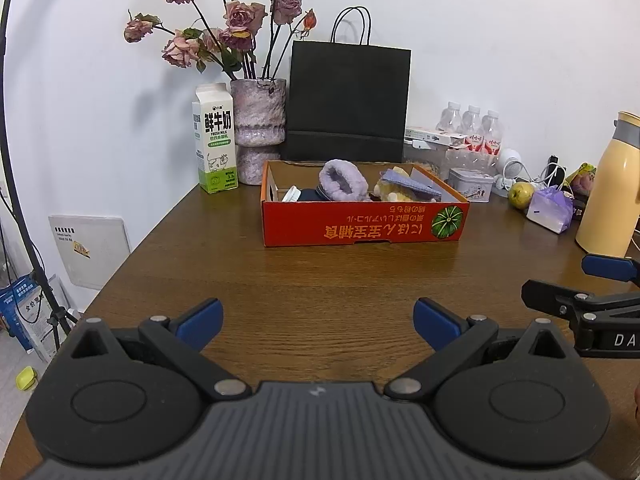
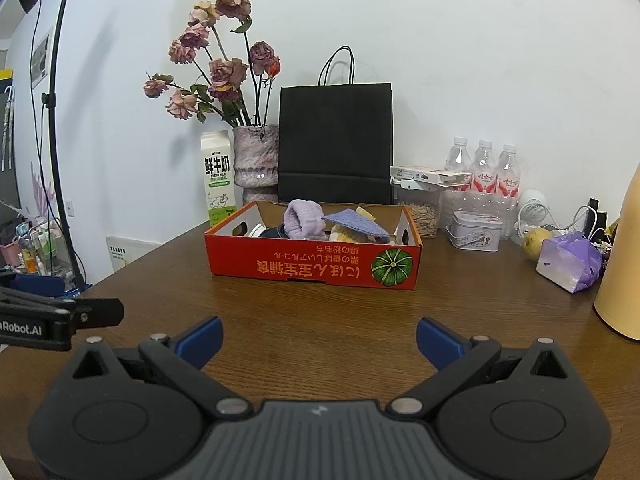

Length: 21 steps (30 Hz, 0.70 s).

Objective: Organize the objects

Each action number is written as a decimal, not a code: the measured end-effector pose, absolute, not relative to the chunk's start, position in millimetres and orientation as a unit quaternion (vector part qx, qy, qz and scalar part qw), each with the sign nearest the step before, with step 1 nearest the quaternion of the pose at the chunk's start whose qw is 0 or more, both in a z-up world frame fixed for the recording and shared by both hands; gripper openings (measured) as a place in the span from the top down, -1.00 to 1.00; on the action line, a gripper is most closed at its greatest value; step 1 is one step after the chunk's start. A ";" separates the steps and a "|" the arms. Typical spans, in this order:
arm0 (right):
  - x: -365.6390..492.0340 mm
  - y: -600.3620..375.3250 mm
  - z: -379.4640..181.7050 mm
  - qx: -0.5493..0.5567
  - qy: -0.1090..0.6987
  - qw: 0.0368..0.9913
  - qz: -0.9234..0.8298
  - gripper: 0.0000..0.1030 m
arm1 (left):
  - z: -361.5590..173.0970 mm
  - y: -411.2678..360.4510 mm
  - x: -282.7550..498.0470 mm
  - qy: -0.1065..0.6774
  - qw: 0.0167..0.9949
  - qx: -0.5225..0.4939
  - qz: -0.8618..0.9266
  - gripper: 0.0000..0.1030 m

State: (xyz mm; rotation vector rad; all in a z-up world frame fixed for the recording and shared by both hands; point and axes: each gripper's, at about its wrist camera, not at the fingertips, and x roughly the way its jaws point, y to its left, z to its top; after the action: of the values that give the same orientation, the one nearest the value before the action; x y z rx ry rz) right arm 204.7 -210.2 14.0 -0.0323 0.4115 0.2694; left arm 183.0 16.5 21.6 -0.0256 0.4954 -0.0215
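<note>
Here we hold the left gripper (image 1: 318, 322) and right gripper (image 2: 319, 340) wide apart, empty, well short of the red box (image 1: 360, 226) with its purple slipper (image 1: 342, 180).

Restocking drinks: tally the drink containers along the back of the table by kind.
Water bottles: 3
Milk carton: 1
Yellow flask: 1
Total: 5
</note>
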 end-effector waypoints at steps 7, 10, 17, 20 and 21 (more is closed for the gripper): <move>204.6 -210.3 13.8 -0.016 0.204 0.970 0.134 -1.00 | 21.6 16.4 183.0 0.245 0.969 -0.013 -0.011 -1.00; 204.5 -210.2 13.8 -0.016 0.204 0.970 0.134 -1.00 | 21.7 16.5 182.9 0.246 0.969 -0.013 -0.011 -1.00; 204.4 -210.4 13.9 -0.016 0.204 0.970 0.134 -1.00 | 21.9 15.8 182.2 0.246 0.969 -0.013 -0.012 -1.00; 204.4 -210.4 13.9 -0.016 0.204 0.970 0.134 -1.00 | 21.7 15.9 181.3 0.245 0.969 -0.014 -0.013 -1.00; 204.5 -210.3 13.9 -0.016 0.204 0.970 0.134 -1.00 | 21.7 16.0 181.0 0.245 0.969 -0.014 -0.013 -1.00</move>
State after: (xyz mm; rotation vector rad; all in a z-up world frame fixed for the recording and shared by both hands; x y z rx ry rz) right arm 204.5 -210.3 13.9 -0.0321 0.4125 0.2700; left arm 181.0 16.0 21.7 -0.0276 0.4945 -0.0265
